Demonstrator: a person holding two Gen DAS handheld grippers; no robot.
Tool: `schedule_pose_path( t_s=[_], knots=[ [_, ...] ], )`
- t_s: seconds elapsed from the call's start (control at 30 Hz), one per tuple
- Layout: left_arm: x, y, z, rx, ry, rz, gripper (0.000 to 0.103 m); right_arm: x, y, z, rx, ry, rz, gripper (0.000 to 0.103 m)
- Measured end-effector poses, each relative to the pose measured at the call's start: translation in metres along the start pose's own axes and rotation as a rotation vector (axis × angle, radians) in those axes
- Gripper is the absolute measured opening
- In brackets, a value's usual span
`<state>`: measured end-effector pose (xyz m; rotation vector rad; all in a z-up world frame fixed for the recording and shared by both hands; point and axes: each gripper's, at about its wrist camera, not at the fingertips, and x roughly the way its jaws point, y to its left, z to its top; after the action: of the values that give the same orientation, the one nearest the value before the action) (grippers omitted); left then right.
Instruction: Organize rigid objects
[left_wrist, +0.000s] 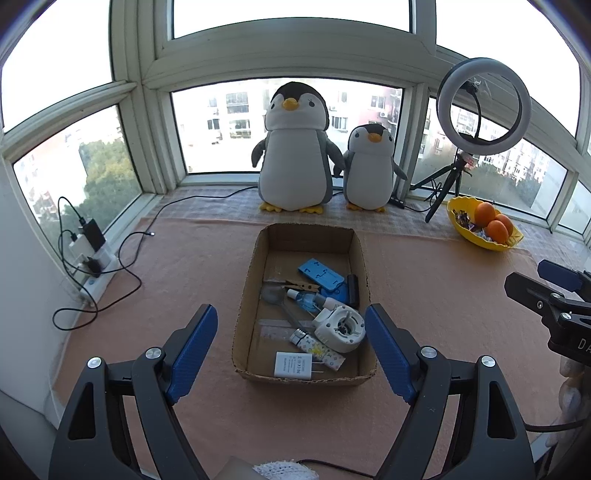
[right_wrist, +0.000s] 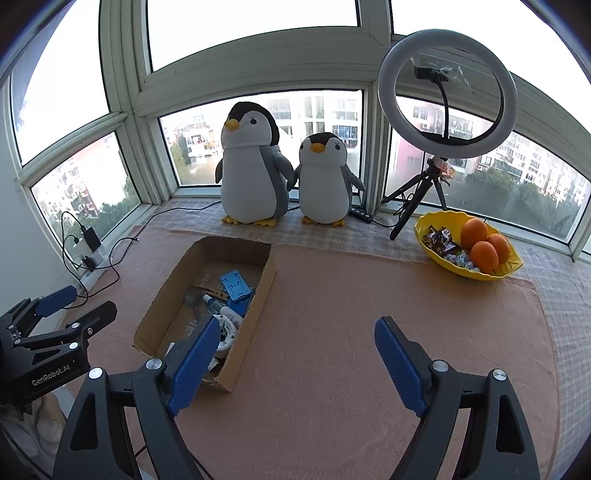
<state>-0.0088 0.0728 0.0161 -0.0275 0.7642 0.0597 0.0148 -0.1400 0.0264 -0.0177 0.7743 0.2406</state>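
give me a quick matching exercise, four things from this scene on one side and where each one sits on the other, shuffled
Things:
1. white charger plug
2. oranges
3. ring light
4. power strip

Places:
A. in the yellow bowl
B. on a tripod by the window
C. near end of the cardboard box
D. far left, by the wall

Pairs: 1-C, 2-A, 3-B, 4-D

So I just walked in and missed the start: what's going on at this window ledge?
A person holds two grippers over a cardboard box of small items: a white charger, a round white gadget, a blue holder. The left gripper hangs open over the box; the right gripper is open over bare cloth beside it. Neither holds anything.
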Motion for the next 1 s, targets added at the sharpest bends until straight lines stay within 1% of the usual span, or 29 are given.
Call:
schedule_pose_path(
  t_s=[0.17,0.33,1.0],
  knots=[
    [0.0002,0.0020,-0.0005,-0.006,0.006,0.002,0.082,0.0037,-0.0031,-0.0024,0.022,0.018,0.017,0.083],
    [0.0008,0.0022,-0.0007,-0.005,0.008,-0.001,0.082,0.0031,-0.0031,-0.0019,0.022,0.012,0.011,0.083],
    [0.0043,0.0006,-0.0017,-0.004,0.017,-0.009,0.082,0.0089,-0.0007,-0.0051,0.028,0.038,0.013,0.083]
  ],
)
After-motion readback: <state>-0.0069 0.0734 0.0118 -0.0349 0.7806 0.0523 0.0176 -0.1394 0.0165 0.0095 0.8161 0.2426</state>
